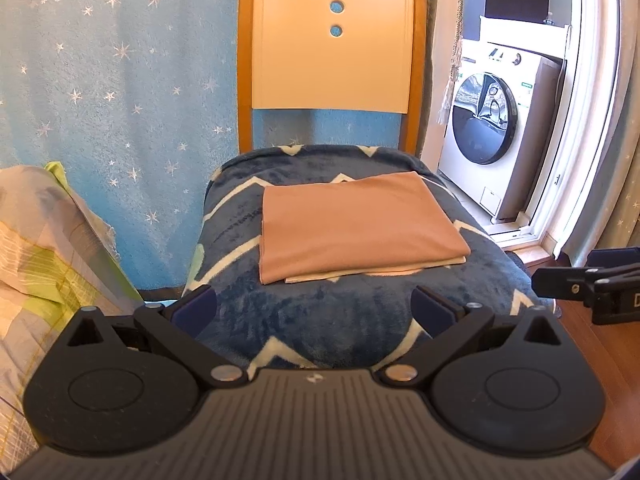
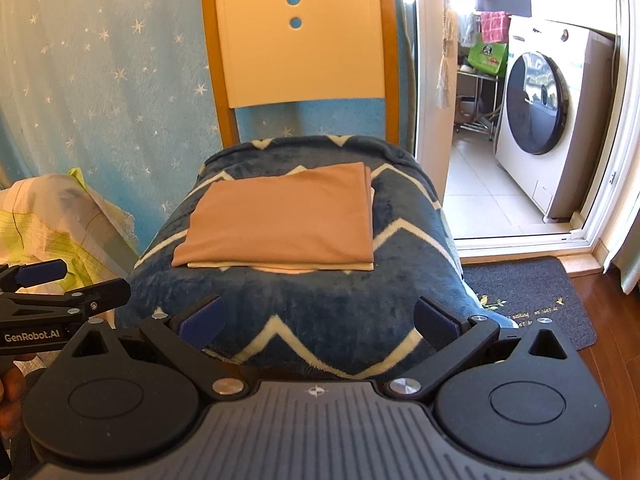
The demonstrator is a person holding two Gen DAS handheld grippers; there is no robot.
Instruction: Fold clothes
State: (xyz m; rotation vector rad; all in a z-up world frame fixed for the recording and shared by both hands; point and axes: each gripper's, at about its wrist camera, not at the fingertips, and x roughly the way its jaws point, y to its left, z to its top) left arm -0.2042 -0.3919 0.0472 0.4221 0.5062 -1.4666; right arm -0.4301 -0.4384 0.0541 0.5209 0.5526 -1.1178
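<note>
Cloth (image 1: 356, 226), tan and soft, lies folded in a flat stack on the blue zigzag blanket (image 1: 304, 320) that covers the chair (image 1: 332, 48) seat. In the left wrist view it sits at about 12 o'clock from the left gripper (image 1: 314, 306), near but not touching. In the right wrist view the same cloth (image 2: 280, 220) sits at about 11 o'clock from the right gripper (image 2: 318, 320).

Both grippers have their fingers spread wide apart and hold nothing. Each one hangs over the near edge of the blanket, side by side; the left gripper shows at 9 o'clock in the right view.

The fold looks nearly done or done. A paler layer peeks out along the near edge of the stack, so the edges do not line up all the way.

Things could still go wrong. If a gripper pinches only the top layer, the stack may open up and the fold will be lost. If a finger grabs the fluffy blanket along with the cloth, the blanket may drag and slide the whole stack. The blanket hangs loose over the seat, so a hard pull could tug it toward the wooden floor (image 2: 616, 320). A push from the side could also wrinkle the smooth top.
</note>
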